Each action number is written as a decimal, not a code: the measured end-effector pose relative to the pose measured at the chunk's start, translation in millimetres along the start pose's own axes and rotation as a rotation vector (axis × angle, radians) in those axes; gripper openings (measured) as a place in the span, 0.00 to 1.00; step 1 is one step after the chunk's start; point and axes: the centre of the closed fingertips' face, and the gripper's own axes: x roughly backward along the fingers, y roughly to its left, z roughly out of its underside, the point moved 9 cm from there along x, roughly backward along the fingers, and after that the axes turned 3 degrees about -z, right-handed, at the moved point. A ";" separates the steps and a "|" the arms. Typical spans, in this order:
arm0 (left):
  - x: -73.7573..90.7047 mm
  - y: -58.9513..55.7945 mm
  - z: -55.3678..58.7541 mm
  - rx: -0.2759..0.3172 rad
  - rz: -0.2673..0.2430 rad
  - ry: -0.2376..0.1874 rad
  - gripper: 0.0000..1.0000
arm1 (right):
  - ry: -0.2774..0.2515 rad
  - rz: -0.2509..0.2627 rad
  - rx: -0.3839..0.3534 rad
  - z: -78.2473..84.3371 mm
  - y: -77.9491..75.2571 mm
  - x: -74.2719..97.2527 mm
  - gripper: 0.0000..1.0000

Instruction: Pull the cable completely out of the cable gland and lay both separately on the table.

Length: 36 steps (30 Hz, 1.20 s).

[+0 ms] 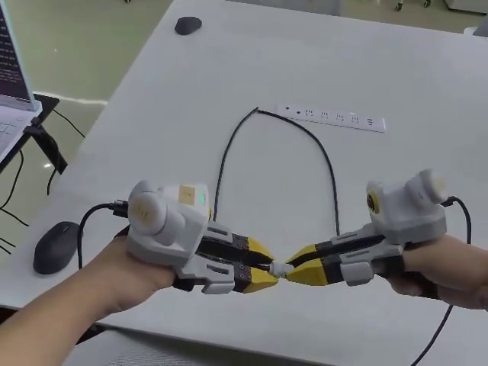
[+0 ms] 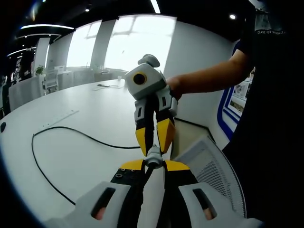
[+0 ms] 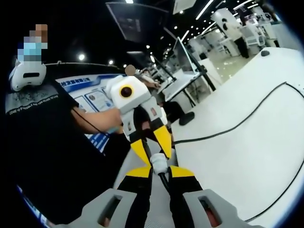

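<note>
A small white cable gland (image 1: 280,269) hangs above the table's near edge, right where the two grippers' yellow tips meet. My left gripper (image 1: 268,267) comes in from the left, shut on the gland (image 2: 153,156). Opposite it, my right gripper (image 1: 293,271) is shut on the black cable (image 3: 164,179) just behind the gland (image 3: 159,163). The rest of the cable (image 1: 324,156) lies as a tall loop on the white table (image 1: 191,91), its ends running under both grippers. How far the cable sits inside the gland is hidden.
A white power strip (image 1: 329,117) lies at the loop's far end. A dark mouse (image 1: 55,245) rests at the table's left edge and another dark object (image 1: 187,25) at the far left. A laptop (image 1: 11,84) stands off the table to the left.
</note>
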 end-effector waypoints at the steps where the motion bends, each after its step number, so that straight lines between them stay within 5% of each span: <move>1: 0.1 0.3 0.1 0.003 0.000 0.000 0.15 | -0.001 0.003 0.013 -0.3 0.0 0.2 0.09; 15: 1.0 1.1 3.7 0.069 0.012 -0.001 0.15 | 0.096 0.138 0.391 -2.4 13.2 -4.4 0.08; 24: 1.8 1.9 4.0 0.096 0.009 -0.007 0.15 | 0.182 0.308 0.655 0.1 23.1 -8.0 0.08; 30: -0.4 1.5 7.2 0.110 0.012 0.001 0.15 | 0.274 0.382 0.763 4.3 29.1 -14.7 0.08; 36: -1.3 3.7 8.9 0.130 0.010 0.000 0.15 | 0.302 0.410 0.806 3.5 29.5 -15.8 0.08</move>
